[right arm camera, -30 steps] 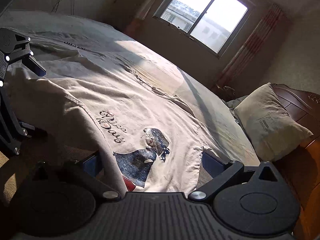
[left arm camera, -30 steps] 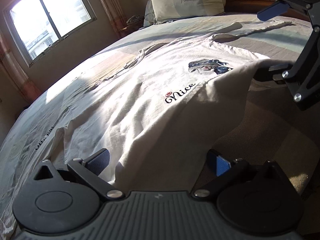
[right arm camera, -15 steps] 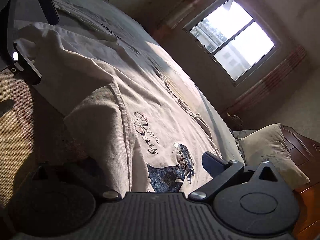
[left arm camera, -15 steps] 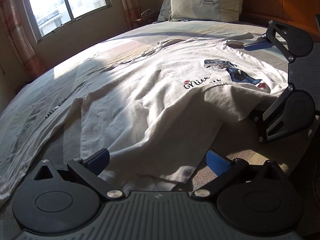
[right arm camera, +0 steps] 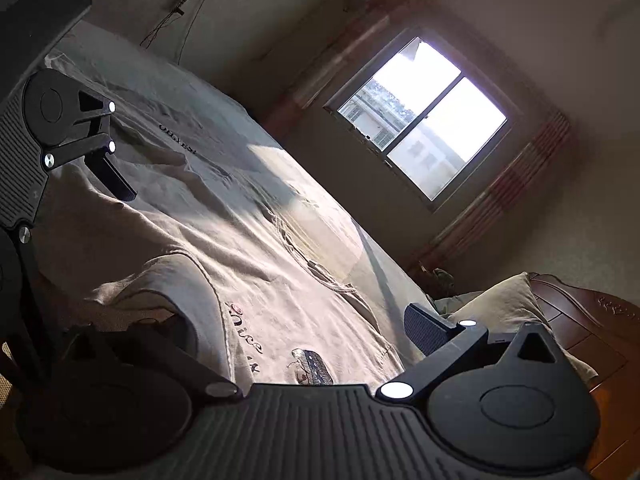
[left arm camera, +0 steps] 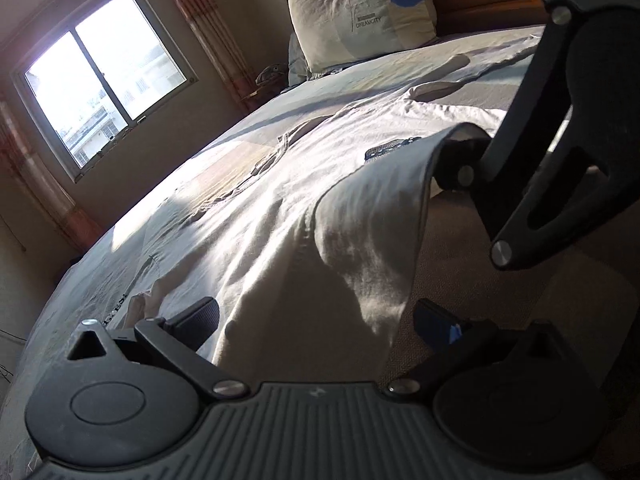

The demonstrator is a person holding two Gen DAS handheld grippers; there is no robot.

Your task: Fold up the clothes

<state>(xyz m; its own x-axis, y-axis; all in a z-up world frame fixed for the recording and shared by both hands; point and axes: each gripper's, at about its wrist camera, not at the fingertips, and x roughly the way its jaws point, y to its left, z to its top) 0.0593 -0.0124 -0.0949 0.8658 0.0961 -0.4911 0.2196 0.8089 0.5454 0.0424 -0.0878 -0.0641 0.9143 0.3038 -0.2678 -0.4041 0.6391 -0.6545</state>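
Two grippers, pillow (left arm camera: pixel 360 20), window (right arm camera: pixel 420 120) beyond shirt (left arm camera: pixel 280 208)

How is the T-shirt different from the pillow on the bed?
The T-shirt lies spread out on the bed, one edge lifted; the pillow stands propped against the headboard. The T-shirt is thin and wrinkly; the pillow is plump. The T-shirt has a picture on it; the pillow shows only small lettering. Both are pale cloth.

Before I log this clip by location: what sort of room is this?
A bedroom, most likely. A bed with a wooden headboard and a pillow fills the view, a white T-shirt is spread on it, and a curtained window lights it.
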